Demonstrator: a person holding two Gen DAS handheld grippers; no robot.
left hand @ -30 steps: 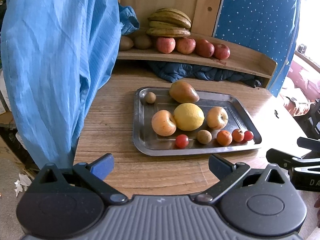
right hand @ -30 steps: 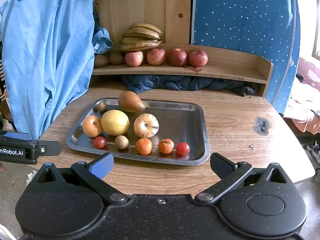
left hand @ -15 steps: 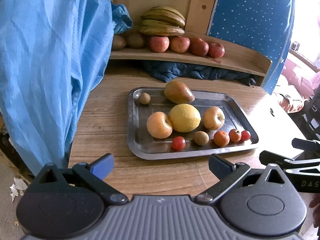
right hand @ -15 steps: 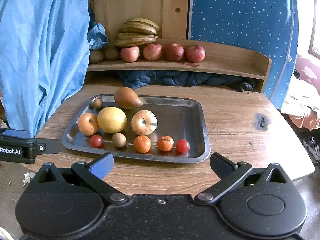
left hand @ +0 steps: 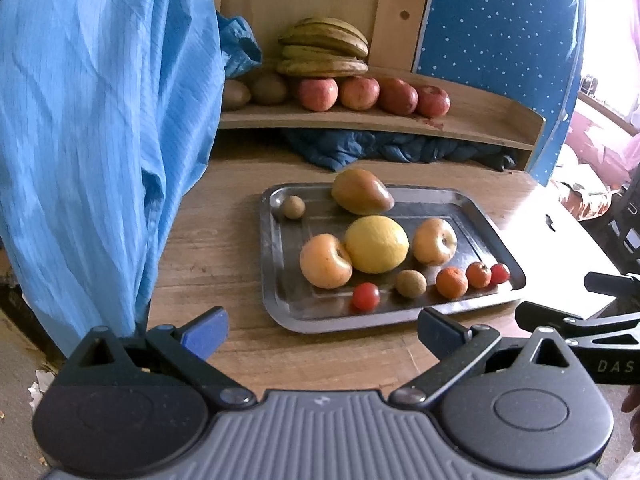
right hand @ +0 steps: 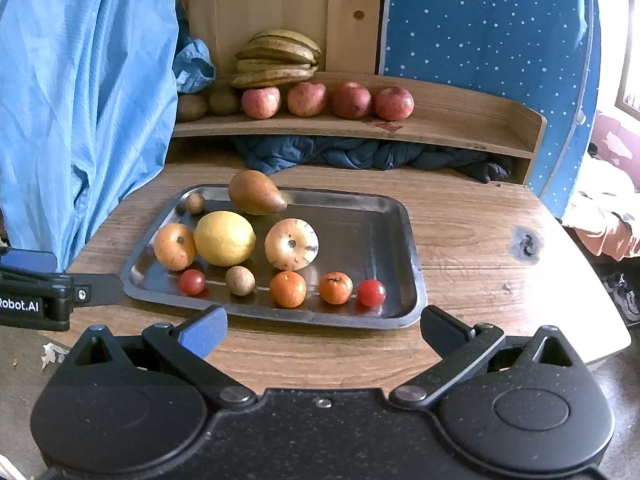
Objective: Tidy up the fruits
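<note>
Both grippers have edged nearer the tray (right hand: 408,240), the left gripper (left hand: 322,326) and right gripper (right hand: 324,326) spread wide and empty, probably choosing among the fruit (right hand: 224,238) lying there.

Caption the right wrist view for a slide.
Open right gripper faces a metal tray of mixed fruit on a wooden table, with nothing grasped.

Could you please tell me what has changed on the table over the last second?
Only the cameras shifted: both tongs, left and right, eased closer to the tray, which looms larger in both views. Nothing was grasped or released. Both tongs stay open and empty, and the fruit, including the lemon, lies where it was.
</note>
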